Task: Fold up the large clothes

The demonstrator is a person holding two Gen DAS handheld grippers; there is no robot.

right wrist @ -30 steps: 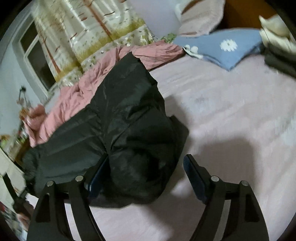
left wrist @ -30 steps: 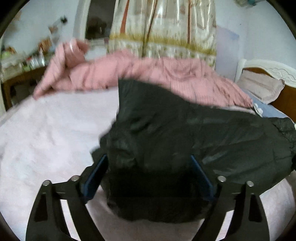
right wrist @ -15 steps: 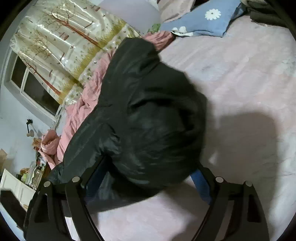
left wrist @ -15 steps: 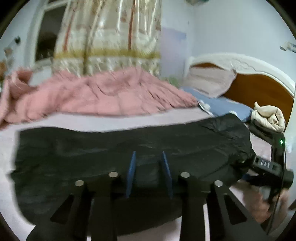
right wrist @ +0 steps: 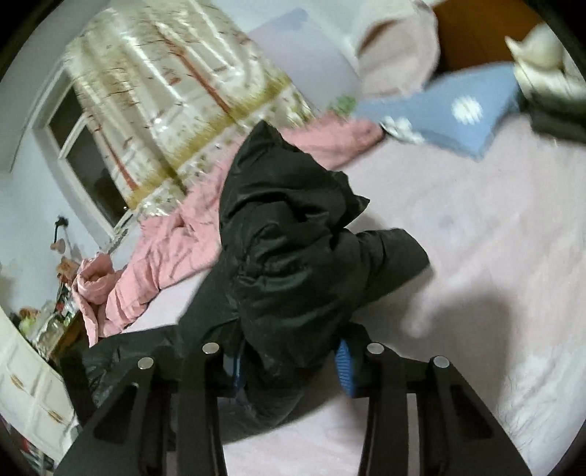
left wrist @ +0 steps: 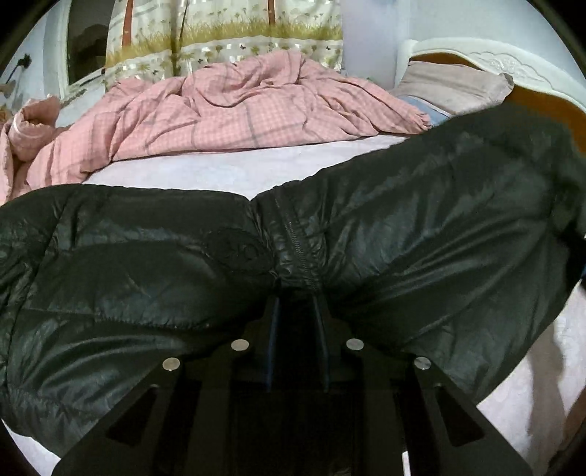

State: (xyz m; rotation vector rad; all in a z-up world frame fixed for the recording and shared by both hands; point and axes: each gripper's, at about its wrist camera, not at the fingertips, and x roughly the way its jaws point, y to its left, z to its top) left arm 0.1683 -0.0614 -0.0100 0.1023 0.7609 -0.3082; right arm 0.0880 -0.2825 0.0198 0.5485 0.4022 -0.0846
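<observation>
Your left hand-held gripper (left wrist: 296,296) and right hand-held gripper (right wrist: 289,360), jaws just closing, both clamped on the black puffer jacket (left wrist: 421,234) over the bed (right wrist: 476,238).

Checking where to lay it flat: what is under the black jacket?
The black jacket lies on the pale pink bedsheet, which shows around it. Anything directly beneath the jacket is covered.

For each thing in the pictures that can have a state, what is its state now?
Black jacket: zipped, spread on the bed, one end bunched.
Left tongs: just been closing; shut on the jacket by the zipper.
Right tongs: just been closing; shut on the bunched end.
Pink quilt: crumpled, unfolded.
Curtain: drawn.
</observation>
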